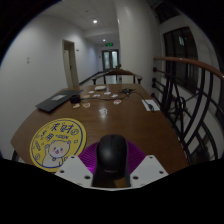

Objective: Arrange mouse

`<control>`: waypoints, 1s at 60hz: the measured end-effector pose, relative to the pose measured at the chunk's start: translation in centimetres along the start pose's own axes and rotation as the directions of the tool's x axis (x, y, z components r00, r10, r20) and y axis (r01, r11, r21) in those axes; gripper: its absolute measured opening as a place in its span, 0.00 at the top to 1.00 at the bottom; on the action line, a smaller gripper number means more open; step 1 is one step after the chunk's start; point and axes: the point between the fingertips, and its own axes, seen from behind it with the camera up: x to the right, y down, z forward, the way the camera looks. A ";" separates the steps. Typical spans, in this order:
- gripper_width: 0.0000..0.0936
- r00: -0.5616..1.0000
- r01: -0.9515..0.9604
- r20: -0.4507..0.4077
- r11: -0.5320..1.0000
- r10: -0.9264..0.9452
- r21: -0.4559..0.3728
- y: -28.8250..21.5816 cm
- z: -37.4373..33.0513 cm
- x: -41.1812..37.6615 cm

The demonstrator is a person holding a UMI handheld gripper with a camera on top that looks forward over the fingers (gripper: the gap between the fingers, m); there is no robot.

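A black computer mouse (110,156) sits between my two fingers, with the purple pads (88,155) pressed against both of its sides. My gripper (110,150) is shut on the mouse and holds it over the near part of a brown wooden table (120,118). A round yellow mouse mat (58,140) with a cartoon figure lies on the table just left of the fingers. The underside of the mouse is hidden, so I cannot tell whether it touches the table.
A dark laptop (55,101) lies far left on the table. Small items (100,96) are scattered at the far end, and a white flat thing (151,103) lies at the right. A curved railing (190,75) runs along the right. A corridor with doors lies beyond.
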 end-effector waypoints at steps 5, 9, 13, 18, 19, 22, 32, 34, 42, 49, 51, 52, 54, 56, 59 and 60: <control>0.63 0.999 0.036 -0.026 0.999 -0.036 -0.013 -0.1 -0.7 0.7; 0.64 0.998 0.040 -0.053 0.998 -0.038 0.037 -2.8 -1.8 0.9; 0.63 0.996 0.069 -0.070 0.992 -0.062 0.105 -6.6 -3.7 -0.4; 0.63 0.998 0.054 -0.024 0.985 -0.050 0.161 -10.7 -6.4 -4.5; 0.62 0.999 0.041 -0.011 0.985 -0.040 0.170 -11.2 -6.8 -5.5; 0.61 0.999 0.004 0.038 0.981 -0.012 0.195 -12.7 -7.8 -8.8; 0.60 0.997 0.013 0.067 0.979 -0.027 0.203 -11.5 -4.9 -15.9; 0.60 0.997 0.020 0.066 0.985 -0.032 0.171 -10.1 -3.5 -16.7; 0.60 0.998 0.049 0.045 0.998 -0.051 0.044 -4.5 0.5 -17.6; 0.60 0.997 0.072 0.021 0.997 -0.072 -0.022 -1.9 2.1 -16.9; 0.58 0.997 0.073 0.026 0.996 -0.072 -0.046 -0.8 2.3 -16.8; 0.58 0.997 0.068 0.031 0.997 -0.067 -0.033 -1.0 2.4 -16.9; 0.57 0.997 0.070 0.034 0.997 -0.069 -0.024 -1.0 2.6 -16.8; 0.56 0.997 0.069 0.040 0.997 -0.068 -0.021 -1.1 2.6 -16.8; 0.52 0.997 0.059 0.048 0.998 -0.057 -0.037 -1.1 2.6 -16.8; 0.50 0.997 0.057 0.052 0.997 -0.054 -0.044 -1.1 2.6 -16.9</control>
